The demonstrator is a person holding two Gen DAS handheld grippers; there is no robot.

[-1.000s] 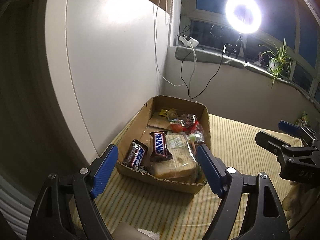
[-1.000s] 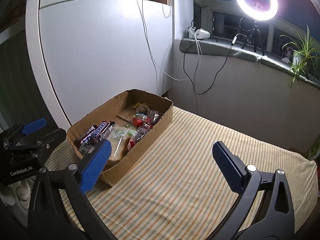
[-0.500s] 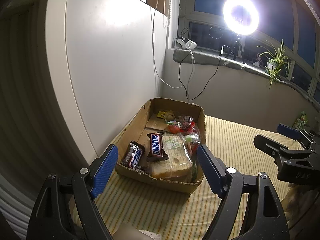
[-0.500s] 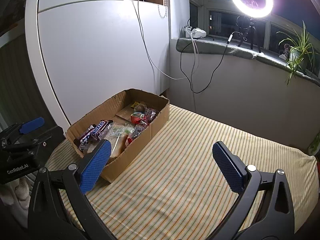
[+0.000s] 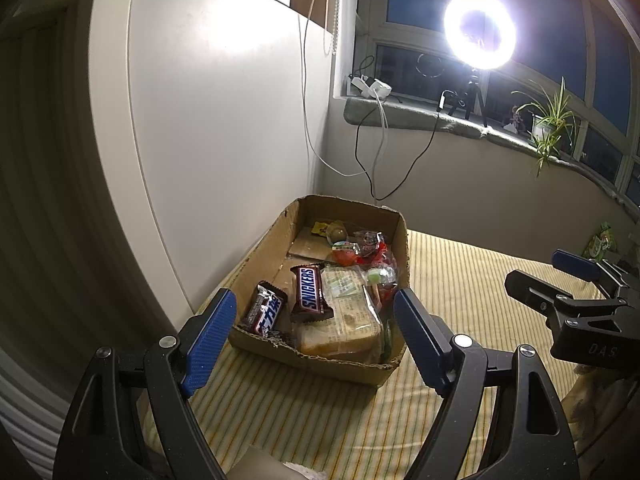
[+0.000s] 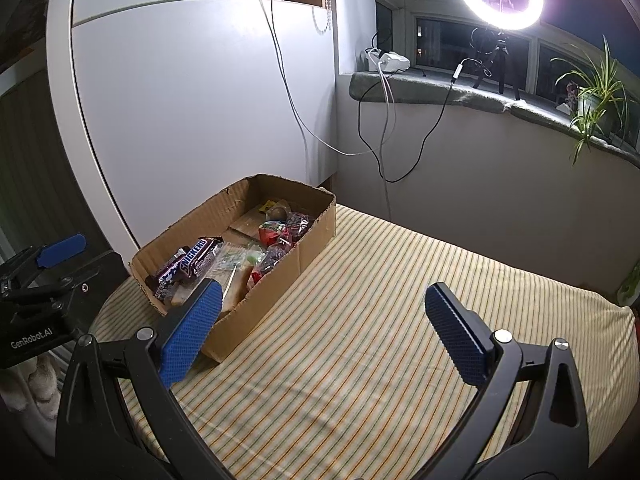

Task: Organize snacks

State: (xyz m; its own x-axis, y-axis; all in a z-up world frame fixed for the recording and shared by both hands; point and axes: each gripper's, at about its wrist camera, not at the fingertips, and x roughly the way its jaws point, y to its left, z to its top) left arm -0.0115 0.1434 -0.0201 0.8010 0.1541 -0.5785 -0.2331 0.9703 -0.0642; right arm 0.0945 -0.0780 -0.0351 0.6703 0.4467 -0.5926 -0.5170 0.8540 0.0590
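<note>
Both grippers wide apart, empty.

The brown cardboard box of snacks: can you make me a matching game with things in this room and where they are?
Things:
1. Brown Snickers bar
2. Wrapped sandwich loaf
3. Bright round ring light
4. Green leafy potted plant

Places:
A. On a tripod on the windowsill, glowing
B. On the windowsill, right of the light
C. In the brown cardboard box, leaning on the loaf's left side
D. In the box's near right corner

Pairs: 1-C, 2-D, 3-A, 4-B
</note>
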